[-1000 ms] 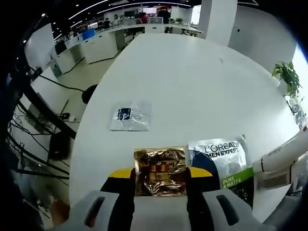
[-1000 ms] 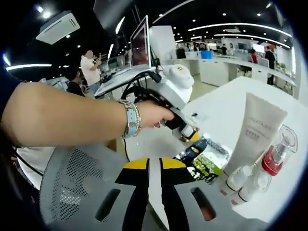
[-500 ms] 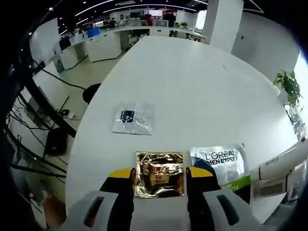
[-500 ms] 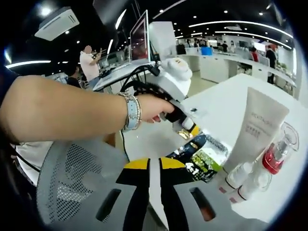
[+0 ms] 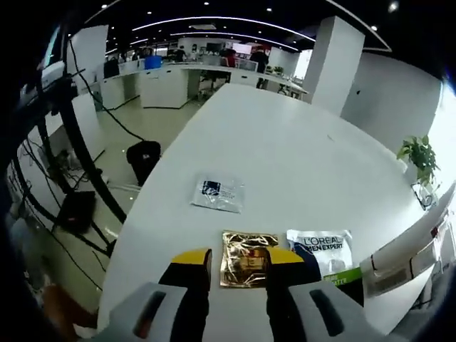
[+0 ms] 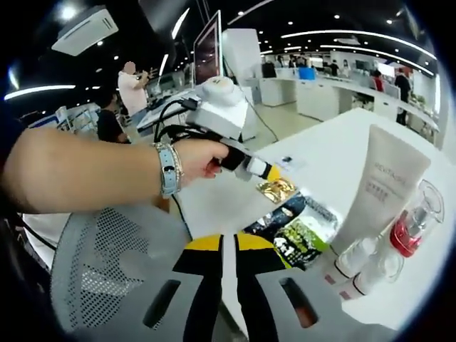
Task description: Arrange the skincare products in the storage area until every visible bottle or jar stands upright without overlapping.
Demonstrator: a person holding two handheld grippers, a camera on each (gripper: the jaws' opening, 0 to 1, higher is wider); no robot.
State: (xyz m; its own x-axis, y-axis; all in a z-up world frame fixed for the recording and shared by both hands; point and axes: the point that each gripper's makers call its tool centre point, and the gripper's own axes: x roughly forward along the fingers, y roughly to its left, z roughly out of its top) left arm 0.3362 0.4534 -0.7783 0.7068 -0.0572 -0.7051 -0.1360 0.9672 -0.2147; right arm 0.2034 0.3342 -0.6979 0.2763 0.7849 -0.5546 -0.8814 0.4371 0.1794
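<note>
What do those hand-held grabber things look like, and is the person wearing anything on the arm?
Each gripper has two black jaws with yellow tips rising from a pale grey body with dark slots: the left gripper, the right gripper. Seen from the side, the left one has a white housing with black cables. The person's wrist wears a light blue watch.

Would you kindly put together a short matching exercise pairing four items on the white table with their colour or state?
Column one:
1. gold sachet
2. L'Oreal Men Expert sachet
3. tall tube
4. small clear sachet

Column two:
A. stands upright beside small bottles
B. lies flat just ahead of the left hand-held gripper
C. lies apart, farther up the table
D. white with a green band, flat beside the gold one

Pairs: 1-B, 2-D, 3-A, 4-C
</note>
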